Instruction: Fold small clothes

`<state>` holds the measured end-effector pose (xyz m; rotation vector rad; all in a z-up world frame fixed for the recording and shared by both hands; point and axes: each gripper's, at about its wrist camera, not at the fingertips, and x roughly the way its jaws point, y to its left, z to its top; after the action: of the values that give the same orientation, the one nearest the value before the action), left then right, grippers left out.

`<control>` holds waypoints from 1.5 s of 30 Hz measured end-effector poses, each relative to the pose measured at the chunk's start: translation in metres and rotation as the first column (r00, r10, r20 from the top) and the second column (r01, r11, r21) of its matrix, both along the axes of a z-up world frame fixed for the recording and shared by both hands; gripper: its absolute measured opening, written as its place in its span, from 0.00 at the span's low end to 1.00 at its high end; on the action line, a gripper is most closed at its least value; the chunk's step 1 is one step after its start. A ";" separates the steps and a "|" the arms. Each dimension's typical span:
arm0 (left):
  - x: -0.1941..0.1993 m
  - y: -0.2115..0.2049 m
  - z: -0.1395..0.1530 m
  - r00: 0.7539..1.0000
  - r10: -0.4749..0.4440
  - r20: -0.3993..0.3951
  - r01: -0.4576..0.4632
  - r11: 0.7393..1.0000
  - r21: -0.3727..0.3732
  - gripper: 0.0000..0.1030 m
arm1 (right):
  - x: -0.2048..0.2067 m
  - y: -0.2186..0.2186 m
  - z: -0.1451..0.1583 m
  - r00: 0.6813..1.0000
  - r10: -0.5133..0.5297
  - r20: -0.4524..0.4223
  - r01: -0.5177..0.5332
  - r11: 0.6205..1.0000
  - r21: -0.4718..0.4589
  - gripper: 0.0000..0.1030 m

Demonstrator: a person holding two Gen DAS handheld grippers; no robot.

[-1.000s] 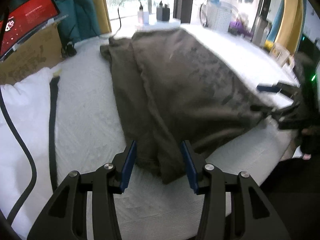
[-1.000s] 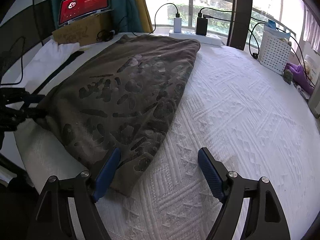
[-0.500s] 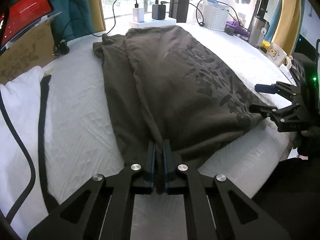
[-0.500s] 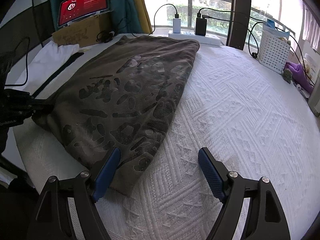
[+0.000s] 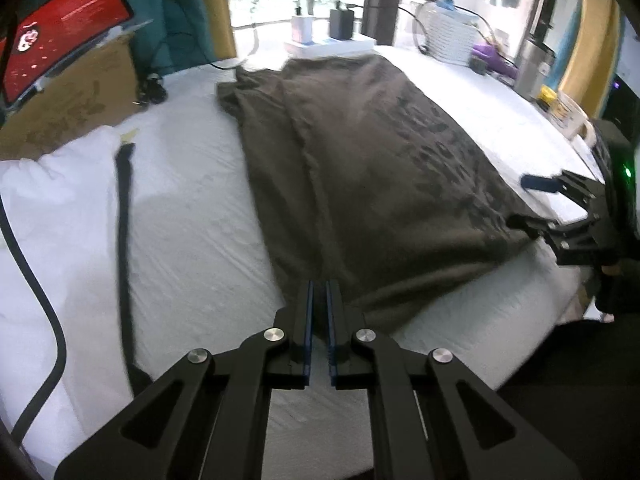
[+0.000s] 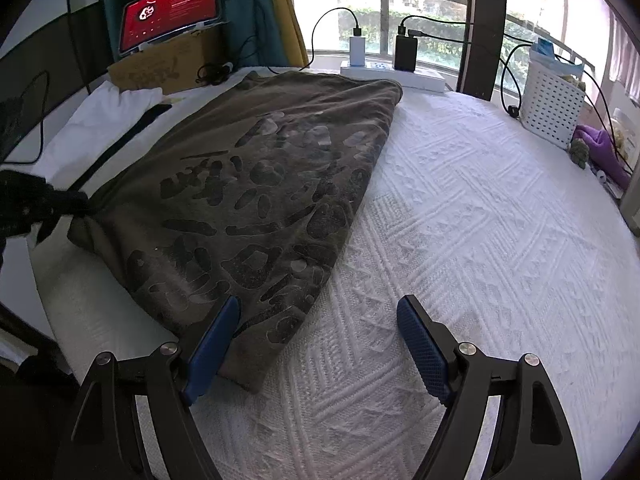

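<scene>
Lying lengthwise on the bed [image 6: 480, 208], the brown printed garment [image 6: 256, 200] reaches from the near edge to the far edge by the power strip [image 6: 394, 74]. The left gripper [image 5: 318, 296] has its blue pads pinched together on the garment's near left corner. The right gripper [image 6: 318, 326] stands wide apart at the near right corner, its left pad touching the cloth and its right pad over bare bedspread. A white pillow [image 5: 48, 192] lies near the left edge.
</scene>
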<state>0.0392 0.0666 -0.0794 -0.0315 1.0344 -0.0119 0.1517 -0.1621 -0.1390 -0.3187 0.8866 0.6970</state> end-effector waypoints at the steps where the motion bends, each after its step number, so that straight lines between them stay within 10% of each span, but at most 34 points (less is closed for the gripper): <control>1: 0.002 0.002 0.001 1.000 0.010 0.004 -0.010 1.000 0.006 0.05 | 0.001 0.000 0.000 1.000 0.004 -0.002 -0.004 1.000 0.000 0.80; 10: 0.041 0.009 0.015 0.996 0.036 0.077 -0.034 0.999 -0.027 0.28 | 0.022 -0.005 0.015 1.000 -0.002 0.012 0.002 1.000 -0.002 0.81; 20: 0.109 0.017 0.016 0.994 0.015 0.111 -0.009 0.999 -0.047 0.28 | 0.062 -0.003 0.028 0.998 -0.055 0.030 0.055 0.998 0.011 0.81; 24: 0.130 0.020 0.016 0.991 0.031 0.132 -0.021 0.997 -0.074 0.54 | 0.080 0.002 0.029 0.998 -0.063 0.030 0.062 0.998 0.005 0.81; 45: 0.185 0.052 -0.005 0.992 0.091 0.085 -0.083 0.993 -0.087 0.74 | 0.153 0.037 0.016 0.998 -0.053 0.023 0.054 0.998 -0.031 0.81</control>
<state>0.2240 0.1184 -0.0847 -0.1504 0.9425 0.0231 0.3047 -0.1253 -0.1234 -0.3294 0.8827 0.6291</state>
